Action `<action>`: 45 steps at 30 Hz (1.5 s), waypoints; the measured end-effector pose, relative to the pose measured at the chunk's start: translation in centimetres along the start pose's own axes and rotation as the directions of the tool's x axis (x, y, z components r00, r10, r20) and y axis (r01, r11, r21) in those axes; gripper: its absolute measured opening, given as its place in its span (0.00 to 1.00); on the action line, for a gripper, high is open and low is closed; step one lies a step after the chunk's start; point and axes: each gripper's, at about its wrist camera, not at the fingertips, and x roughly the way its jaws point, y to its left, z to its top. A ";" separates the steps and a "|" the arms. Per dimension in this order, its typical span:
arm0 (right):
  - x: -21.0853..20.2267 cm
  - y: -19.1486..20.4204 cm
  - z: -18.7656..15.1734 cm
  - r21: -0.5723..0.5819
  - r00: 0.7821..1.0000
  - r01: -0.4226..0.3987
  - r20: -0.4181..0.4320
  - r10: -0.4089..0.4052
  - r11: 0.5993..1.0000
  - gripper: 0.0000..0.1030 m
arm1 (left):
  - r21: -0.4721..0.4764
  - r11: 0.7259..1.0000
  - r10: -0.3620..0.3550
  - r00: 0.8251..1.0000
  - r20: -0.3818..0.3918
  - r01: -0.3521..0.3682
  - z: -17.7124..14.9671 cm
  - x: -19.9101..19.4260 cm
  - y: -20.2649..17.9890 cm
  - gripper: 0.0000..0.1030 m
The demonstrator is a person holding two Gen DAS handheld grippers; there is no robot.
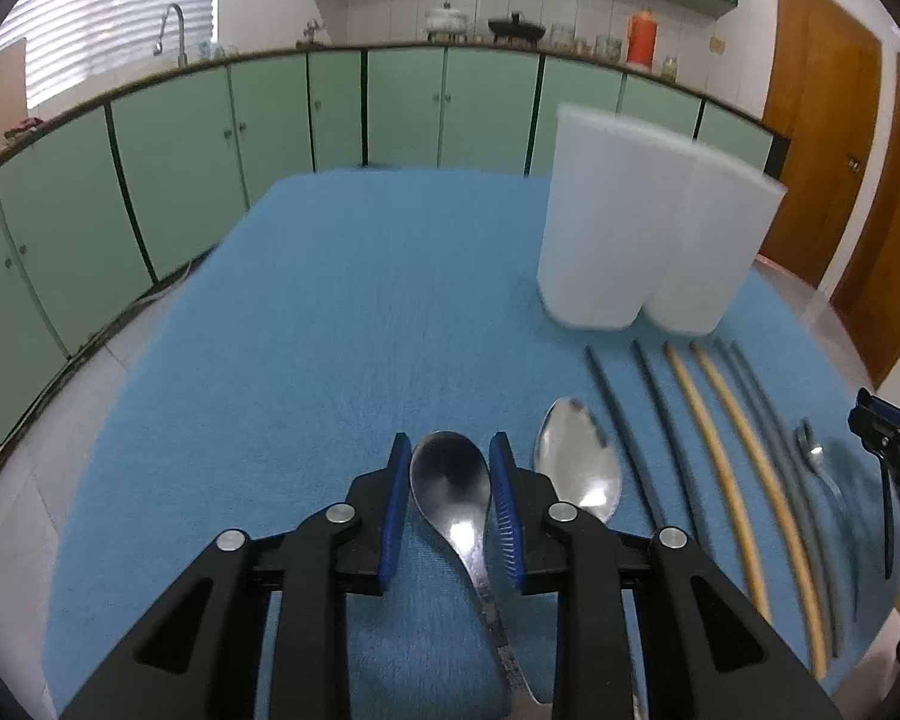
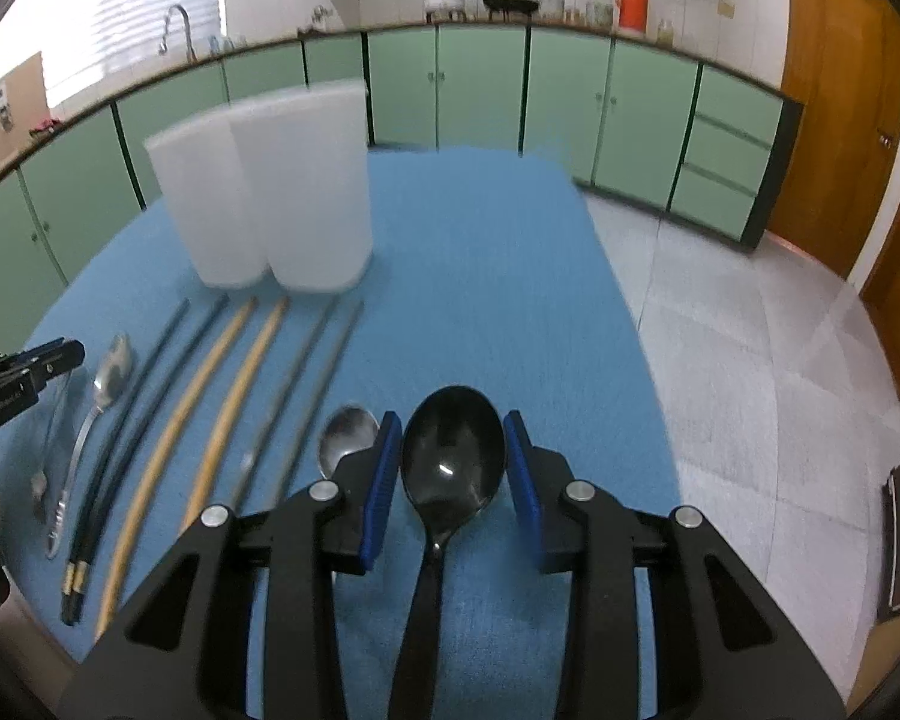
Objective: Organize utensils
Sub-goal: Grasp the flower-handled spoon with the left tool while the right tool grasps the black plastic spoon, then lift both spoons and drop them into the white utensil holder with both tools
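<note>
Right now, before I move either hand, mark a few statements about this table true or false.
1. The left tongs grip the bowl of a silver spoon. True.
2. The right tongs hold a wooden chopstick. False: they grip a black spoon.
3. Two white containers stand side by side on the blue cloth. True.
4. Chopsticks stick out of the containers. False: nothing rises above their rims, and six chopsticks lie flat on the cloth in front of them.
</note>
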 end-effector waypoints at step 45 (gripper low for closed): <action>7.2 2.3 19.8 0.003 0.883 -0.123 0.457 0.108 0.992 0.32 | 0.087 0.988 -0.152 0.862 0.484 0.125 18.3 -1.6 -6.1 0.25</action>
